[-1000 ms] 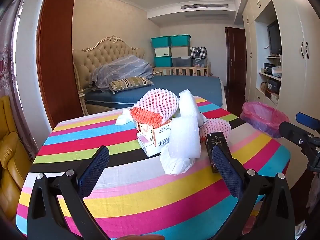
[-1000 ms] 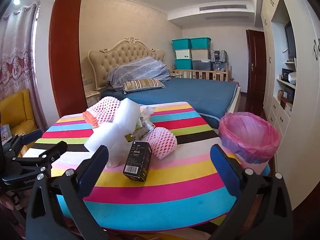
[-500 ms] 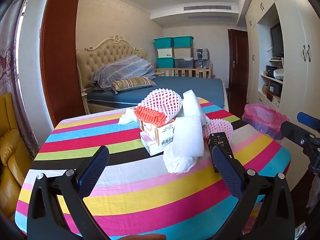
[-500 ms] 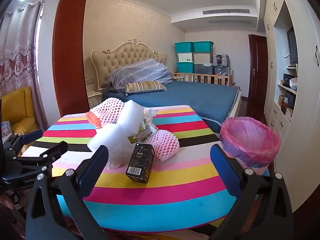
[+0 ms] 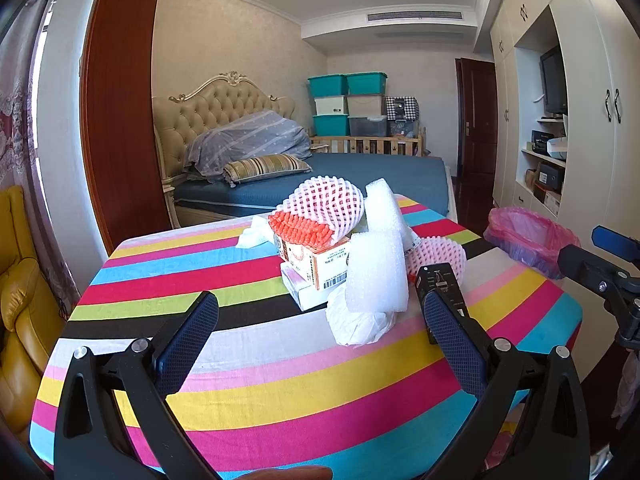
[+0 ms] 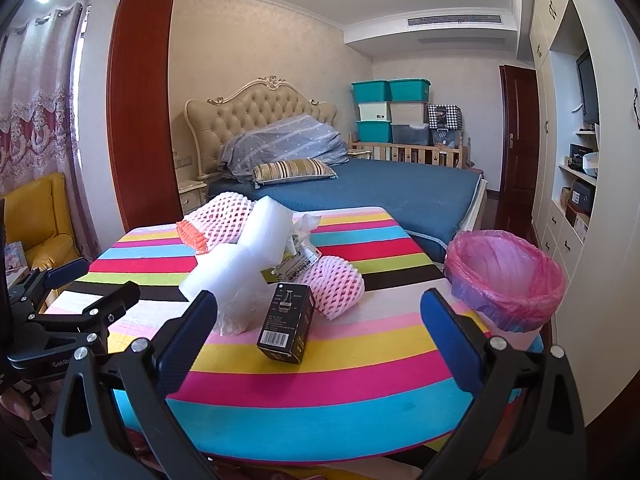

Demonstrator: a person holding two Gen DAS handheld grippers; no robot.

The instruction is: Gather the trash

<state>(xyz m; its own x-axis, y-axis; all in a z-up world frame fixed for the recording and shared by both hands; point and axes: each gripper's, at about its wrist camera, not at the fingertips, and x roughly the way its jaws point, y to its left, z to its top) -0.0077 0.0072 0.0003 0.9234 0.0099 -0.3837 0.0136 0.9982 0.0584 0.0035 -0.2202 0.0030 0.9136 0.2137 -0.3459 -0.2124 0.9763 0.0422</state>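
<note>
A trash pile sits on the striped table (image 5: 240, 380): pink foam fruit nets (image 5: 324, 204) (image 6: 336, 284), white foam sheets (image 5: 378, 272) (image 6: 240, 264), a cardboard box (image 5: 320, 260), a crumpled tissue (image 5: 252, 236) and a small black box (image 6: 286, 322) (image 5: 440, 284). A pink-lined trash bin (image 6: 504, 276) (image 5: 528, 240) stands off the table's right side. My left gripper (image 5: 318, 332) is open and empty, before the pile. My right gripper (image 6: 318, 332) is open and empty, with the black box between its fingers further ahead.
A bed (image 6: 380, 188) stands behind the table, with stacked storage boxes (image 6: 392, 108) beyond. A yellow armchair (image 5: 20, 300) is at the left. White cupboards and shelves (image 5: 580, 140) line the right wall. A wooden pillar (image 5: 120, 120) rises behind the table's left.
Both grippers have tilted up and eased back slightly; the pile sits lower and a touch further in both views. Nothing on the table moved.
</note>
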